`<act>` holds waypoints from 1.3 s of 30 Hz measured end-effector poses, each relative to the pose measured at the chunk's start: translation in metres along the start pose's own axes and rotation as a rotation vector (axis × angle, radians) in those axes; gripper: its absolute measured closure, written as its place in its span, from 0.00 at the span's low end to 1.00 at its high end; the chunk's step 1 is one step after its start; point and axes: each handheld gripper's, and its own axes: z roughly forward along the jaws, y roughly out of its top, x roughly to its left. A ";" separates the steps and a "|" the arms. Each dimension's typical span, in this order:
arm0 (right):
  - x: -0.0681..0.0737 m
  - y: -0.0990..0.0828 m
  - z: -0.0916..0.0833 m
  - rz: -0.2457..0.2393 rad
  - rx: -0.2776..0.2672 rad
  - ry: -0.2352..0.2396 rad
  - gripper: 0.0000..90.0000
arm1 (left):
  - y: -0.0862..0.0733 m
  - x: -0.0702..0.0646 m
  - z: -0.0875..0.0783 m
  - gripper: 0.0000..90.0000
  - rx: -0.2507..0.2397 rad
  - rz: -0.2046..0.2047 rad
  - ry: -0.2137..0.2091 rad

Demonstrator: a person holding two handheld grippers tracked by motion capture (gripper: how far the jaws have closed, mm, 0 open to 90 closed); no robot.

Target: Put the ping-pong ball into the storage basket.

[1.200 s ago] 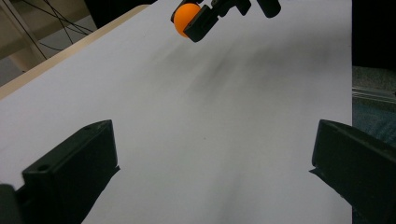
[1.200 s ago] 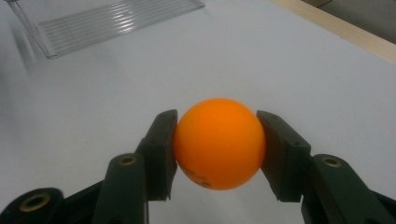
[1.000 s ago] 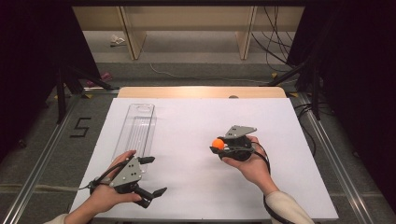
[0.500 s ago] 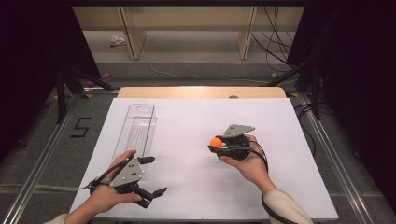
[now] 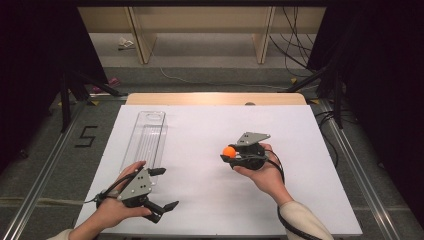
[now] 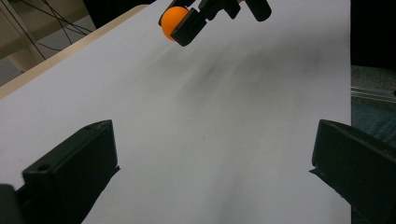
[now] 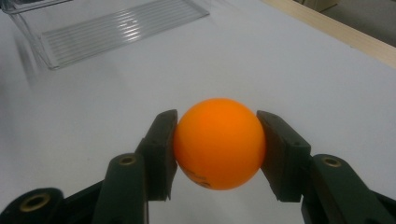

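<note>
Orange ball (image 7: 218, 143) pinched in right hand-held gripper (image 5: 231, 153) — well right of the clear tray (image 5: 146, 137), above the counter (image 5: 200, 125). Left hand-held gripper (image 5: 161, 189) spread, empty — just below the tray's near end.

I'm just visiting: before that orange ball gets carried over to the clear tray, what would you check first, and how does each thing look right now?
1. Orange ball pinched between both jaws of the right gripper: ok.
2. Ball lifted off the white table: cannot tell.
3. Clear tray lying flat, nothing in it: ok.
4. Table between ball and tray free of obstacles: ok.
5. Left gripper open, holding nothing, near the tray's close end: ok.
</note>
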 end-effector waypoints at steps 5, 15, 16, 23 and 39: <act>0.000 0.001 0.002 0.003 -0.003 0.002 0.57 | 0.000 0.000 0.000 0.00 0.000 0.000 0.000; 0.000 0.004 0.005 0.003 -0.007 0.006 0.57 | 0.000 0.000 0.000 0.00 0.001 0.002 -0.001; 0.000 0.004 0.006 0.002 -0.007 0.007 0.57 | 0.000 0.000 0.000 0.00 0.001 0.002 -0.001; -0.001 0.006 0.007 0.006 -0.016 0.005 0.57 | 0.000 0.000 0.000 0.00 0.001 0.002 -0.002; 0.000 0.011 0.013 0.008 -0.023 0.016 0.57 | 0.000 0.000 0.000 0.00 0.002 0.004 -0.001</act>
